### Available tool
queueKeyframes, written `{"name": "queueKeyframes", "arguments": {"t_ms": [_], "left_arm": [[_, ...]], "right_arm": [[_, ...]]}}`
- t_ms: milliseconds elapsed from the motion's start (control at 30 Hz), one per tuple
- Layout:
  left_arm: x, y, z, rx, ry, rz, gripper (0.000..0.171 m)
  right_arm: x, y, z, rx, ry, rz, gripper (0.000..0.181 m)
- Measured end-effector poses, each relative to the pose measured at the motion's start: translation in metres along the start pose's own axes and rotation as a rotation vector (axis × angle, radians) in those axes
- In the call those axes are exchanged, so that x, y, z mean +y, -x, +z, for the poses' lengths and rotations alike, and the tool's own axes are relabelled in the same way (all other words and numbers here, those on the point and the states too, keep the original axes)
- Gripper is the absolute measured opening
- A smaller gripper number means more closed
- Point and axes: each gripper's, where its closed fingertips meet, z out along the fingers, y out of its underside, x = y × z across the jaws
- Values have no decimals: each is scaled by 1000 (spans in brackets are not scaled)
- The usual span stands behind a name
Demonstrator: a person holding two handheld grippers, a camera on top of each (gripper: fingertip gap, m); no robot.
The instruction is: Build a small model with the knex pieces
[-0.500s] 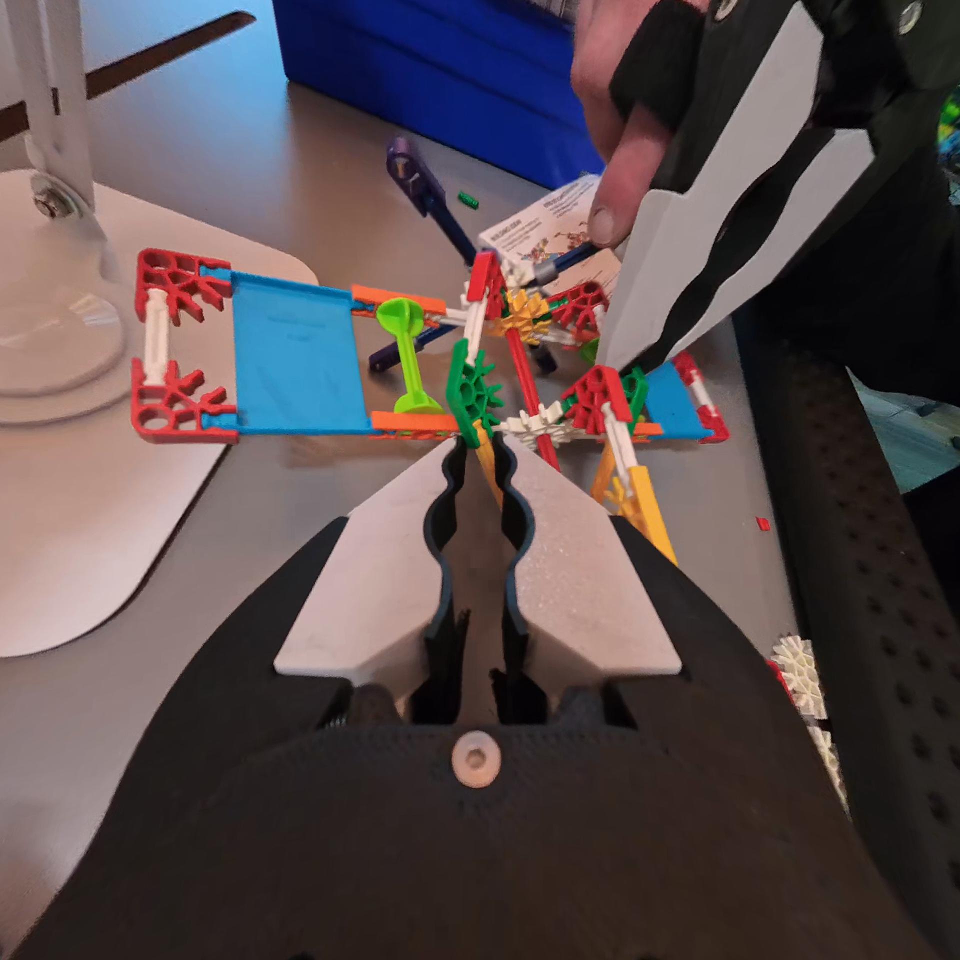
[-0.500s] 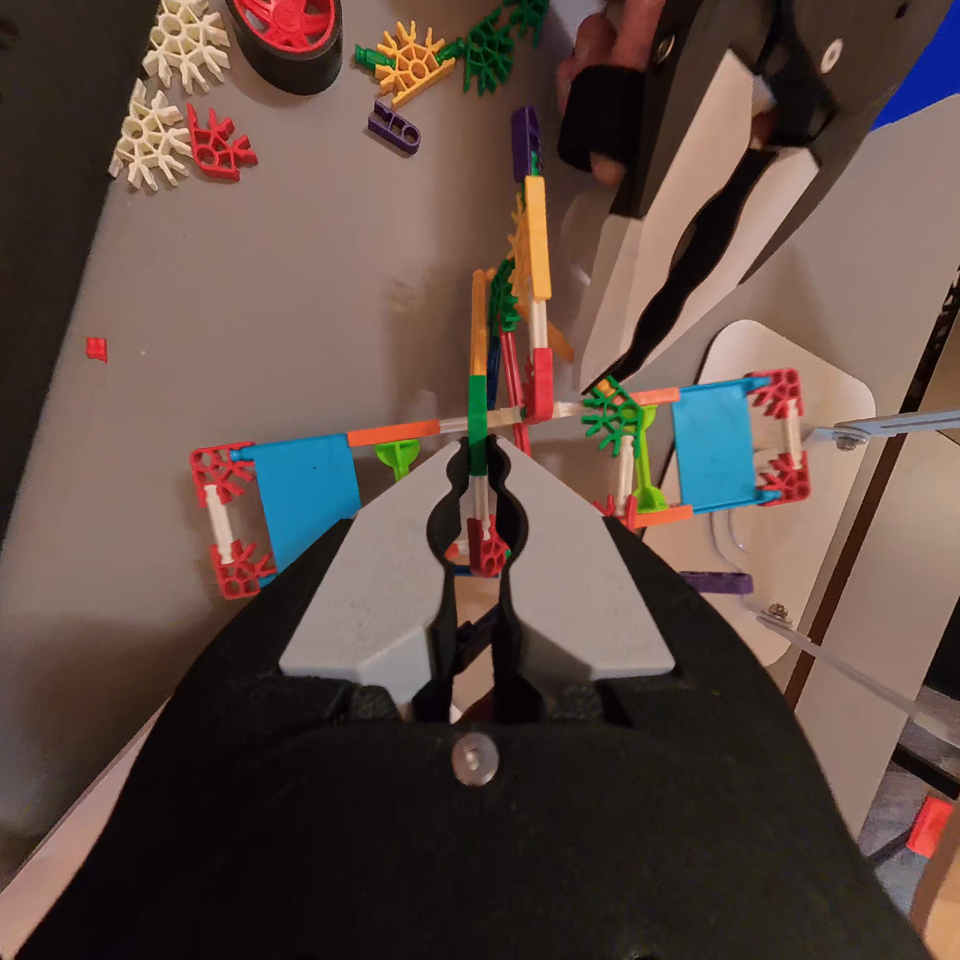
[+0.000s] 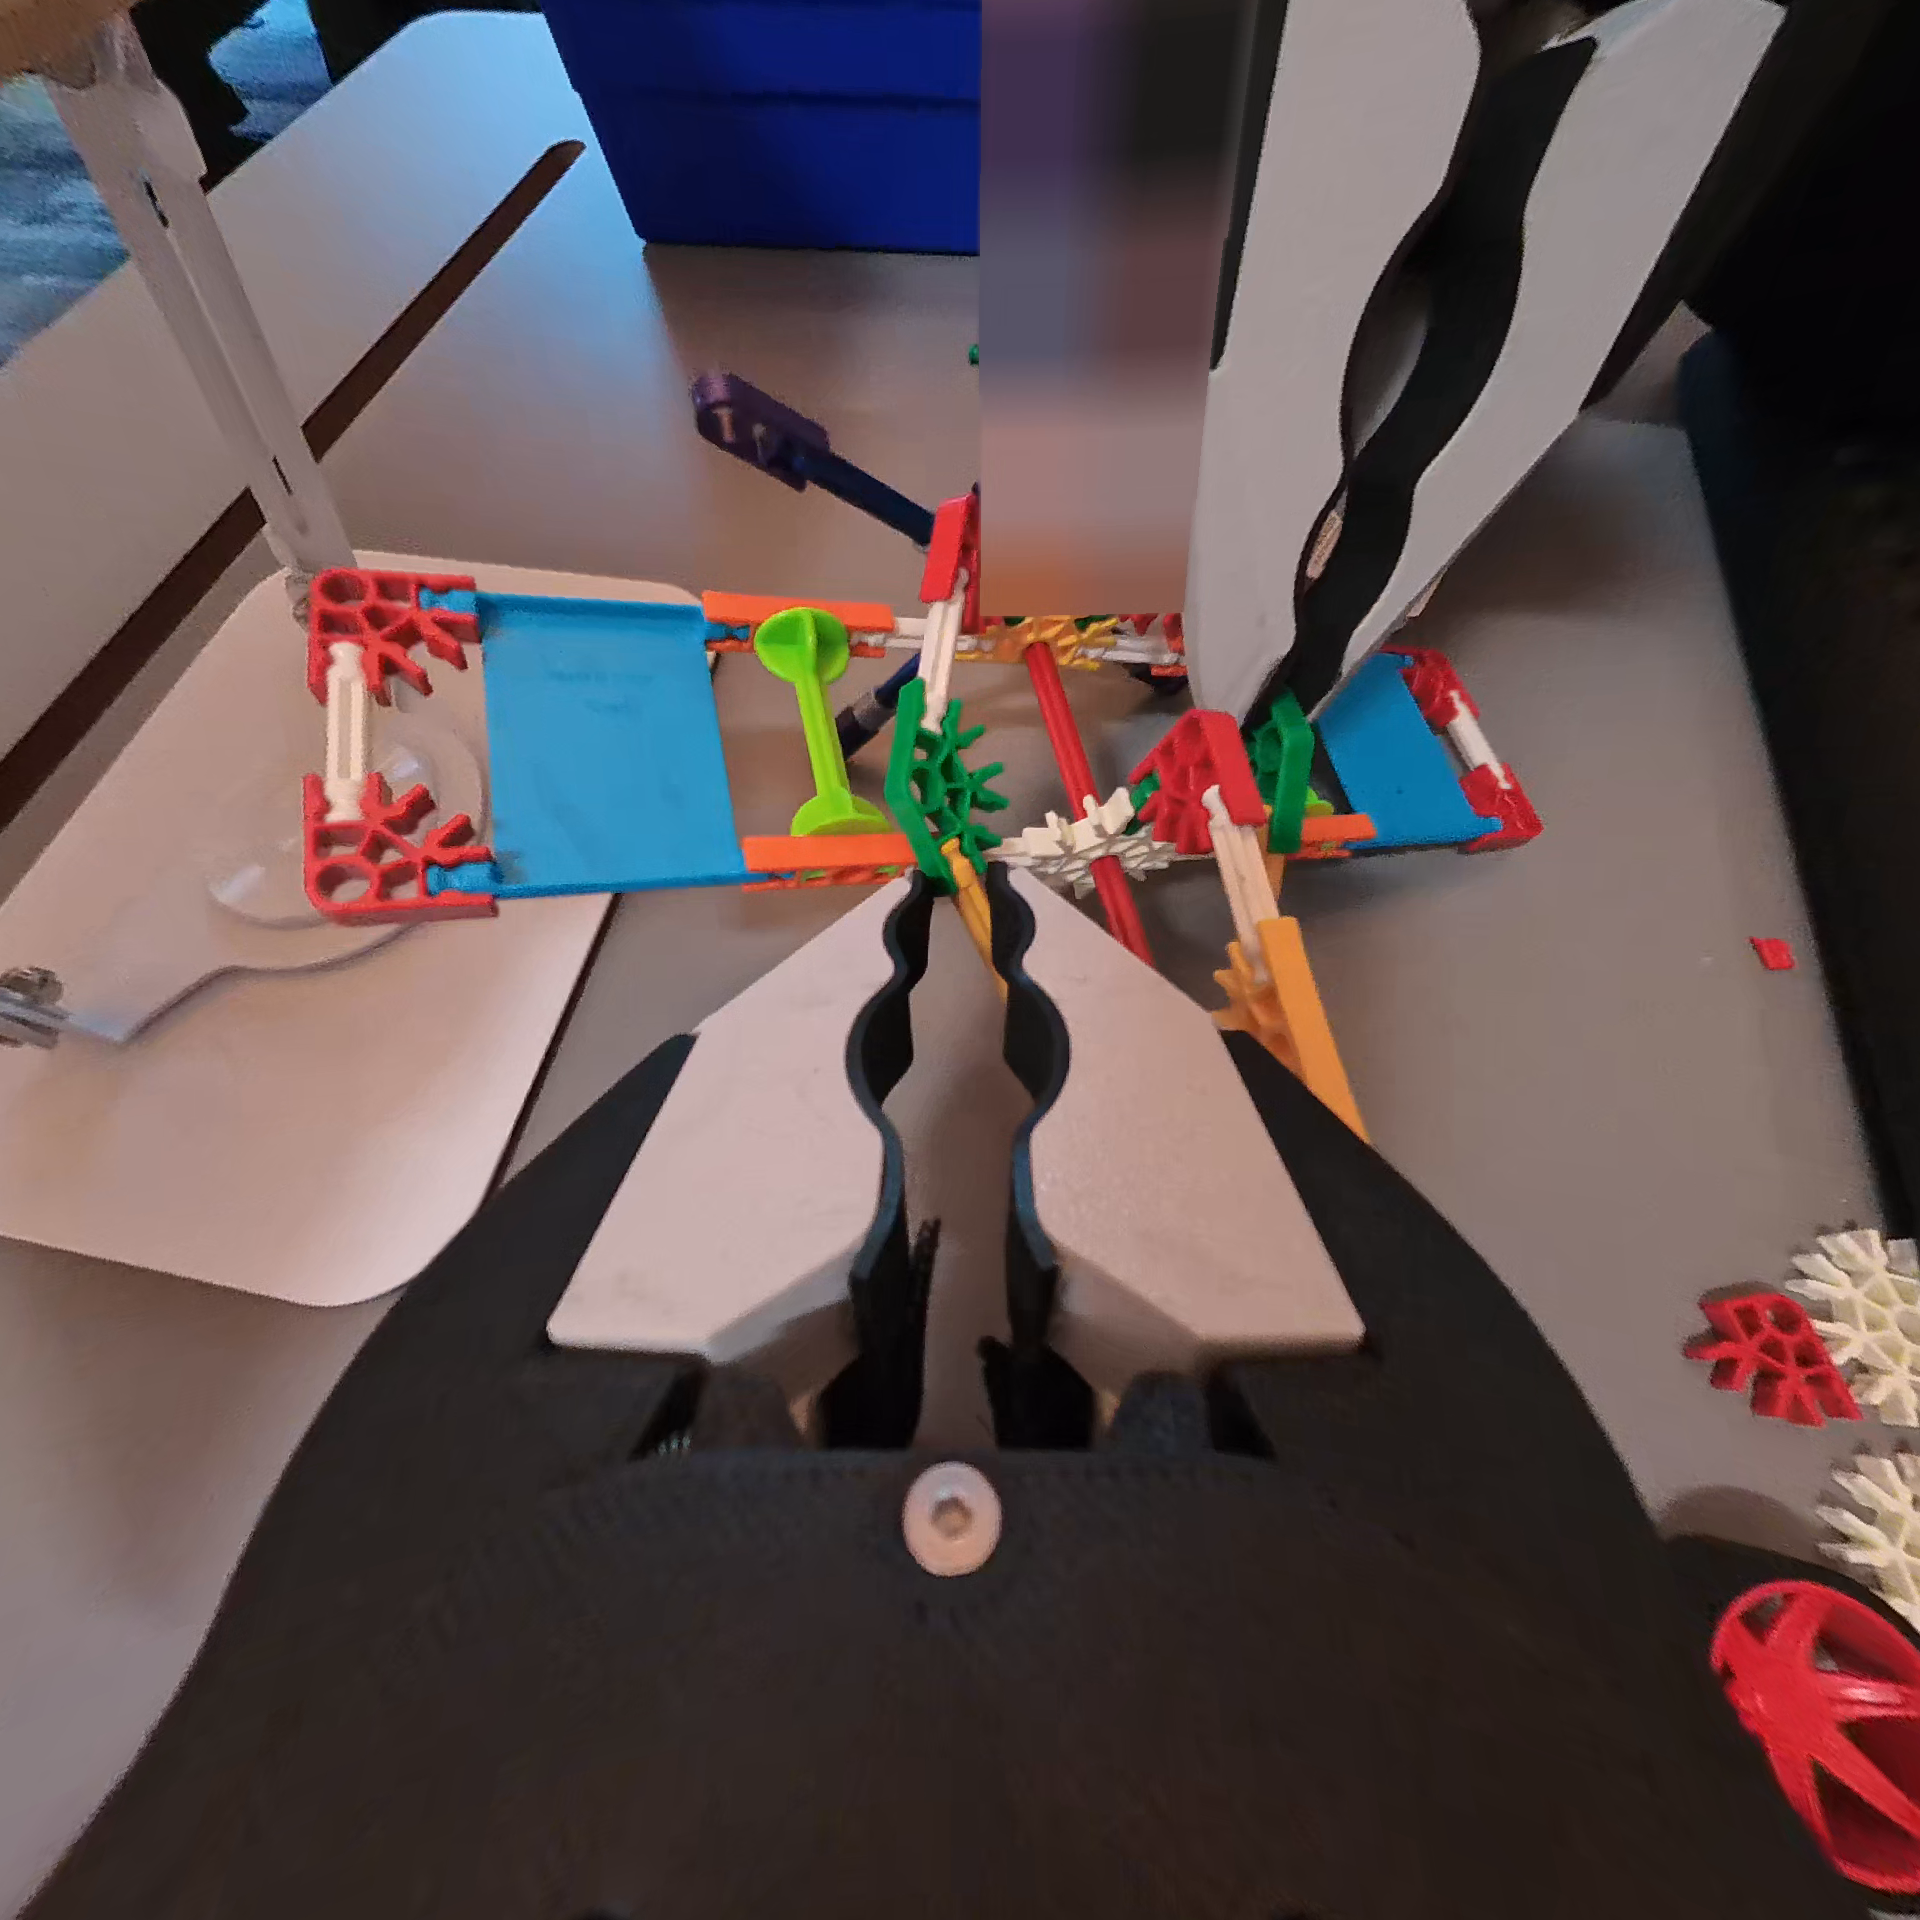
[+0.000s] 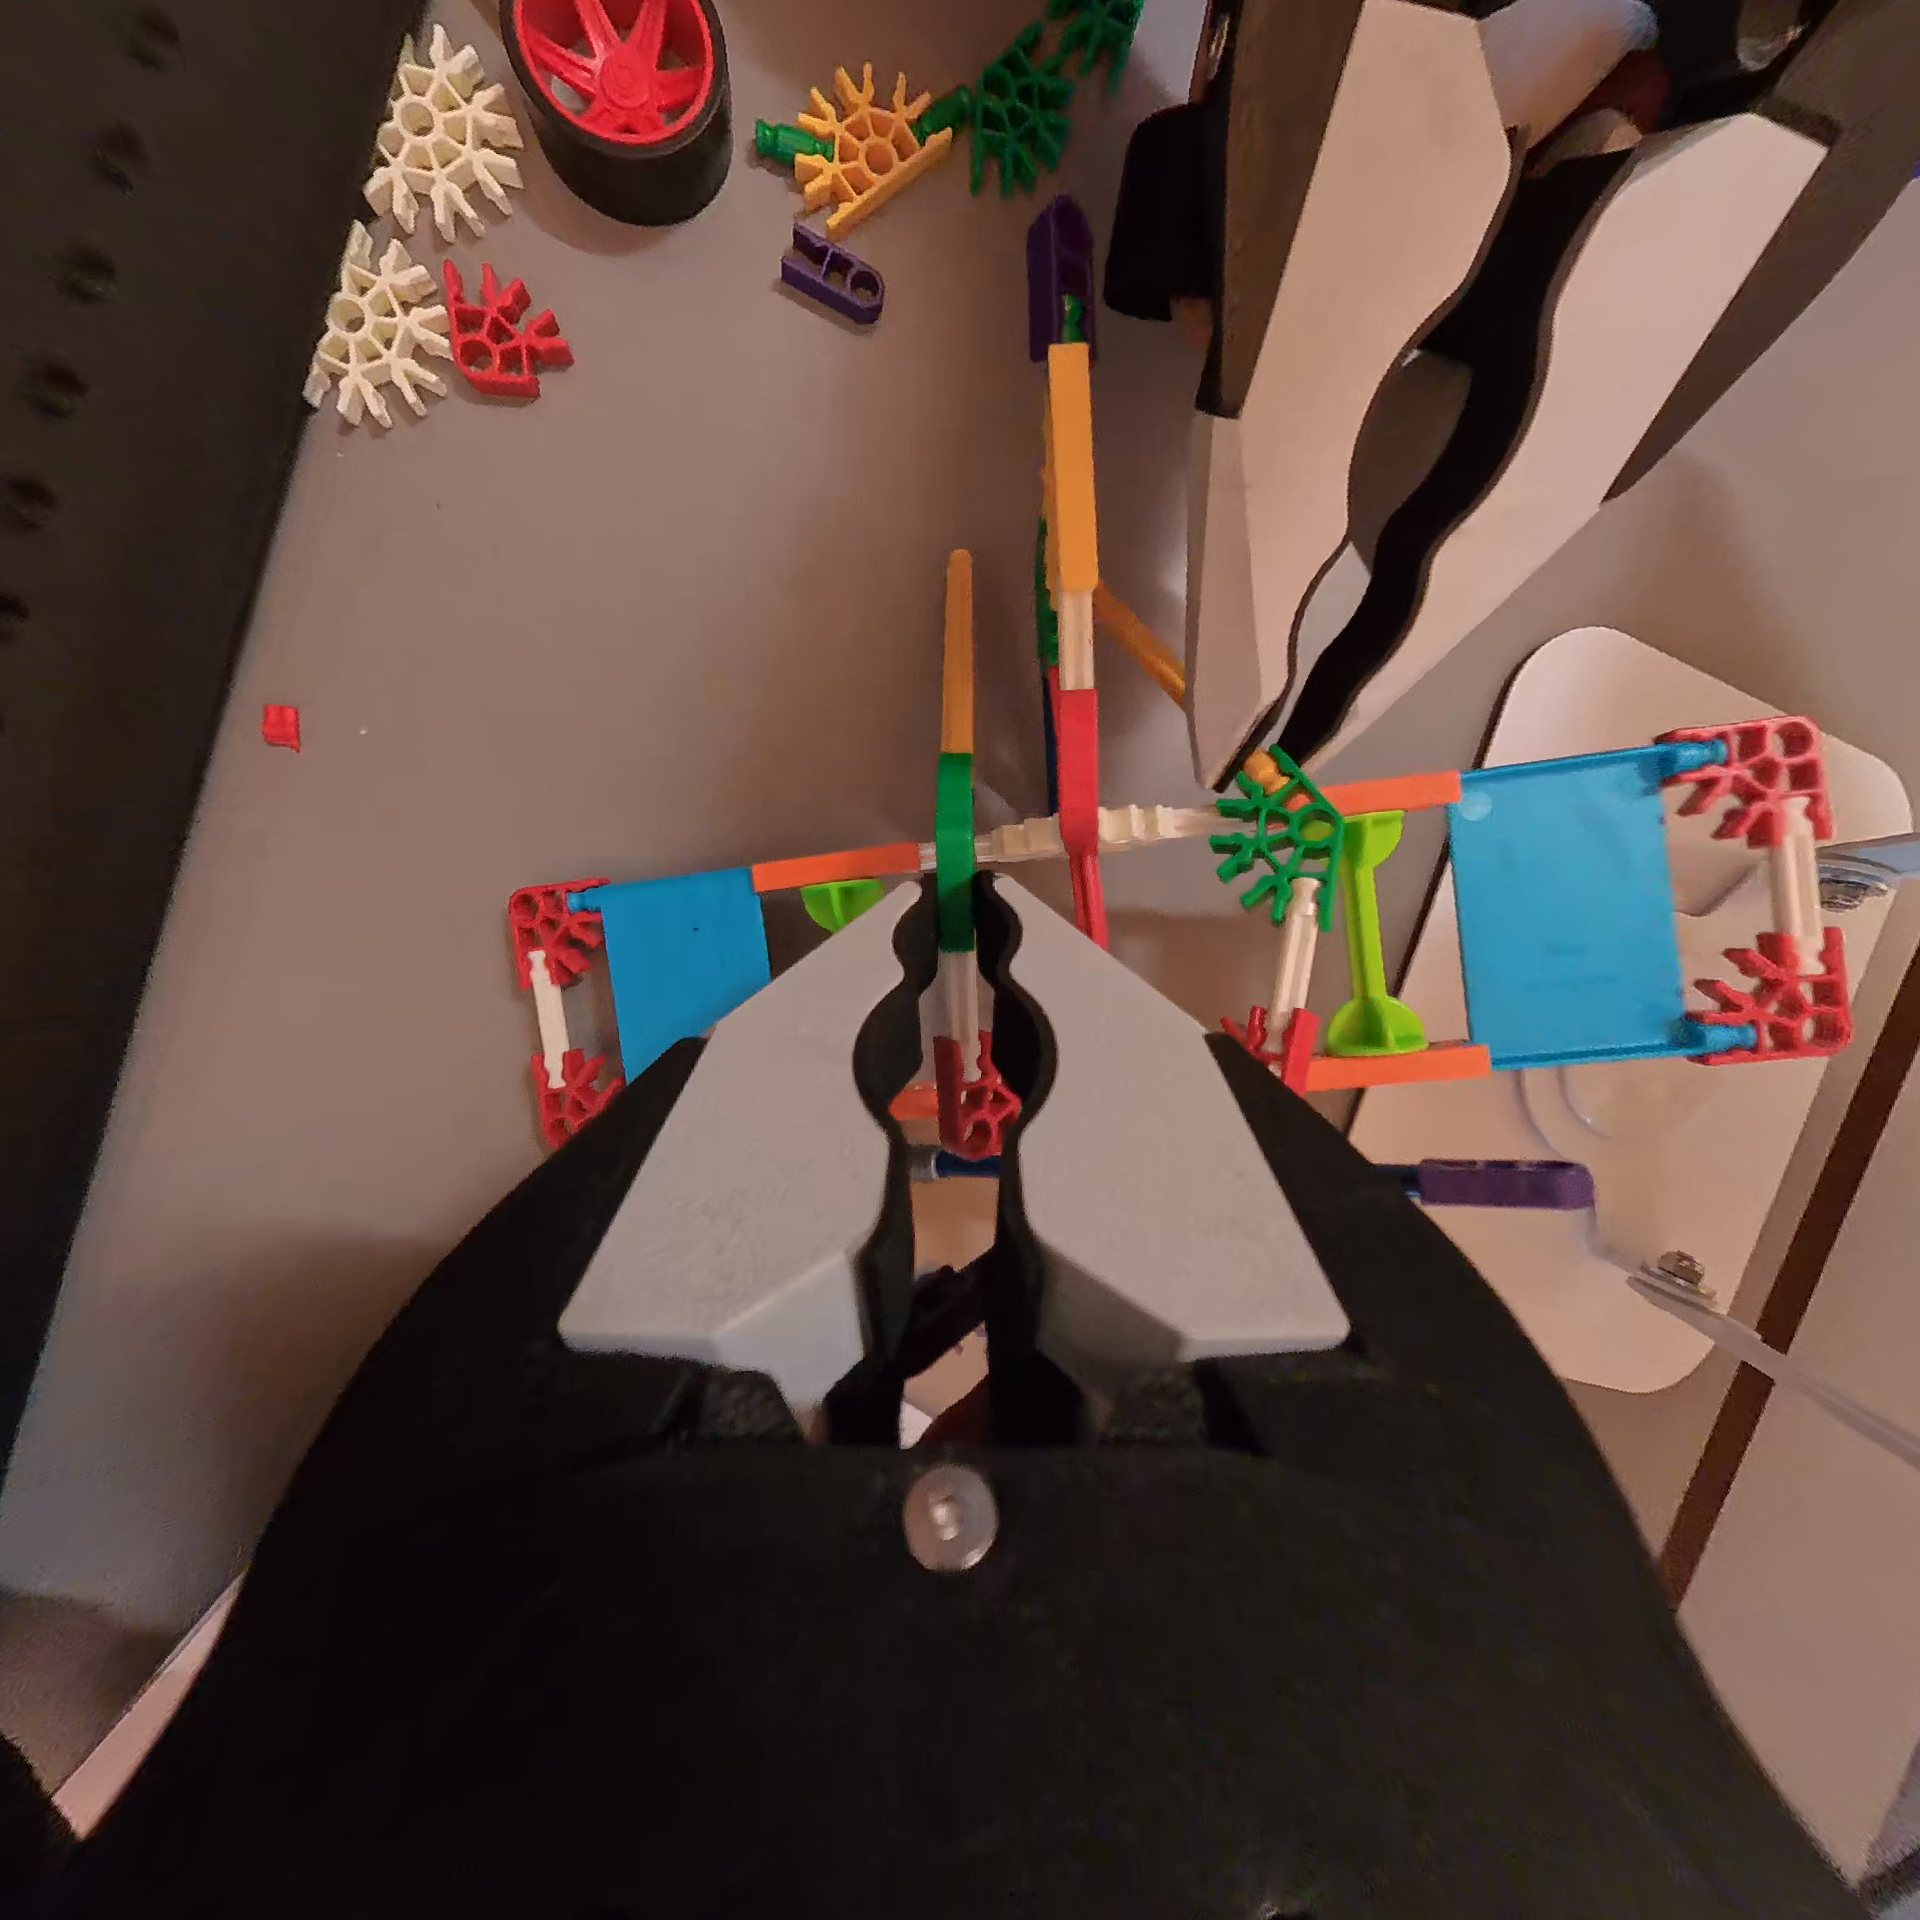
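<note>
— While both claws grip it, what does the toy model look like?

— It is a flat frame of snap-together rods and connectors lying on the grey table. It has a blue panel at each end, red corner connectors joined by white rods, orange rods along the sides and a lime-green spool across. Yellow, red and white rods cross at its middle. It lies straight ahead of each claw, its far-left end over a white base plate.

— And the claws?

— The left claw is clenched on a yellow rod, its tips just under a green connector. The right claw is clenched on a green piece seen edge-on, with a white rod running back between its fingers.

— What differs from half a second ago?

— Both grips are the same. In the left wrist view the right claw stood slanted then; now it stands nearly upright. The left claw's tips, which sat just above the green connector in the right wrist view, now touch the rod end there.

— Any containers?

— A blue bin stands beyond the model, ahead of the left claw; what it holds cannot be seen. Loose parts lie on the table ahead-left of the right claw: a red-hubbed wheel and white snowflake connectors.
</note>
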Motion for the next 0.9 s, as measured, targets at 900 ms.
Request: {"name": "queueKeyframes", "arguments": {"t_ms": [900], "left_arm": [[-2, 1, -4, 110, -64, -210, 8]], "right_arm": [[-16, -19, -25, 148, -109, -72, 5]]}}
